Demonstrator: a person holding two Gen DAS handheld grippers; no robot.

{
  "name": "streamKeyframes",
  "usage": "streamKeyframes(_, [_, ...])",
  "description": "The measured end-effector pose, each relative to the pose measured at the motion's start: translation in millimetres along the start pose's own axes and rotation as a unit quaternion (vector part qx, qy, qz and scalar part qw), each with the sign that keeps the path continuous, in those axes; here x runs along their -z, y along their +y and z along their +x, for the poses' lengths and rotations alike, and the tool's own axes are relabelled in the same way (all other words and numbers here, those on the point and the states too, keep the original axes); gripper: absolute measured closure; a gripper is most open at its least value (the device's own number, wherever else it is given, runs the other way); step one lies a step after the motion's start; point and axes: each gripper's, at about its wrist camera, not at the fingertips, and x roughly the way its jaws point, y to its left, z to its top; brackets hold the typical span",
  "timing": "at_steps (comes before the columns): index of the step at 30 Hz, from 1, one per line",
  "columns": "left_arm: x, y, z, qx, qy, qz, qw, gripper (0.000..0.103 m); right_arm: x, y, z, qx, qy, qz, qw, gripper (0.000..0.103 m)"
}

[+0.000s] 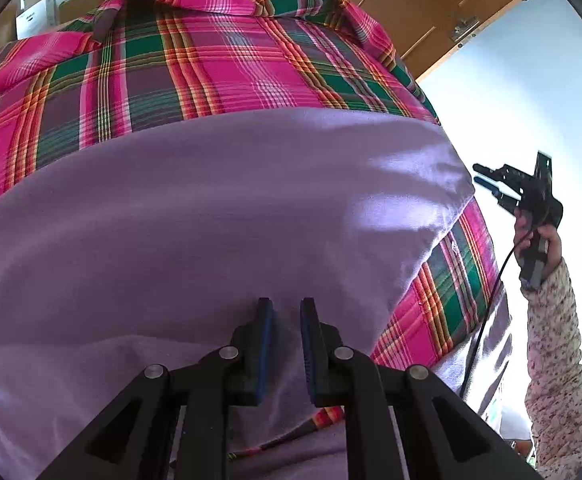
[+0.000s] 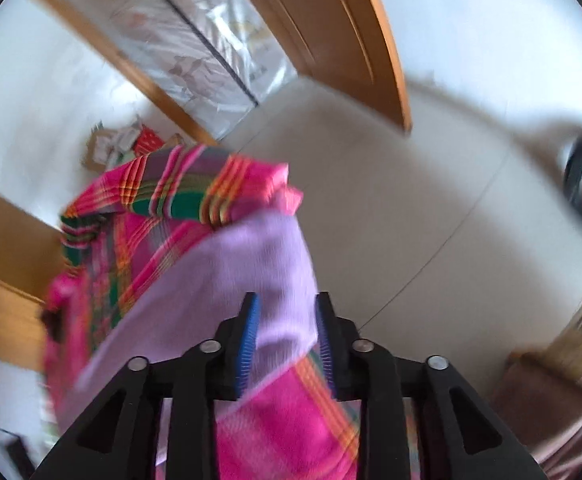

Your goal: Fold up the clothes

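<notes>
Lilac garment [image 1: 211,216] lies crosswise on plaid cloth [image 1: 211,48] — left tongs [image 1: 287,344] parted.

left gripper [image 1: 287,320]: black plastic linkage arms are showing triangular cut-outs and round silver pivot pins; blue ribbed pads are lining its two black fingers.
right gripper [image 2: 285,320]: the same black frame is carrying silver pins and blue ribbed pads.
cable [image 1: 487,312]: a thin black one is running down from the right gripper's grey-and-black handle.
sleeve [image 1: 559,344]: the person is wearing pale knit, speckled dark red.
</notes>
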Motion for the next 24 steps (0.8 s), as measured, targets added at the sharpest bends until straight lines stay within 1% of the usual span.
streamKeyframes(1, [0,1,1,0.002,0.0,-0.003,1.0,0.089,6,-9,3,-0.024,0.014,0.024,0.999,0.063])
streamKeyframes(2, [0,1,1,0.003,0.0,-0.006,1.0,0.089,11,-15,5,-0.042,0.026,0.042,0.998,0.063])
streamKeyframes(3, [0,1,1,0.004,0.0,-0.007,1.0,0.089,15,-16,7,-0.052,0.03,0.051,0.997,0.063])
streamKeyframes(5, [1,1,1,0.003,0.0,-0.008,1.0,0.089,19,-17,8,-0.065,0.025,0.061,0.996,0.063])
streamKeyframes(8, [2,0,1,0.002,0.0,-0.009,1.0,0.089,20,-10,11,-0.072,0.02,0.061,0.995,0.063])
streamKeyframes(9, [2,0,1,0.003,0.0,-0.01,0.9999,0.089,20,-7,12,-0.071,0.013,0.058,0.996,0.063])
streamKeyframes(10, [3,0,1,0.003,0.001,-0.012,0.9999,0.089,20,-4,12,-0.07,0.006,0.055,0.996,0.069])
streamKeyframes(11, [3,0,0,0.004,0.0,-0.012,0.9999,0.089,19,1,12,-0.066,-0.001,0.048,0.997,0.082])
streamKeyframes(13, [4,0,-1,0.005,0.0,-0.014,0.9999,0.089,16,14,12,-0.048,-0.018,0.02,0.999,0.095])
streamKeyframes(15, [5,0,-3,0.006,0.0,-0.016,0.9999,0.089,16,23,6,-0.036,-0.031,-0.001,0.999,0.097])
streamKeyframes(18, [6,1,-6,0.008,0.0,-0.018,0.9998,0.089,15,25,-14,-0.046,-0.057,-0.008,0.997,0.097])
streamKeyframes(20, [7,1,-7,0.009,0.0,-0.02,0.9998,0.089,15,27,-27,-0.045,-0.069,-0.011,0.997,0.097])
streamKeyframes(22, [8,1,-11,0.011,-0.001,-0.02,0.9997,0.089,18,31,-35,-0.028,-0.078,-0.018,0.996,0.097])
streamKeyframes(24, [11,1,-18,0.014,-0.006,-0.018,0.9997,0.089,22,34,-31,-0.001,-0.079,-0.032,0.996,0.097])
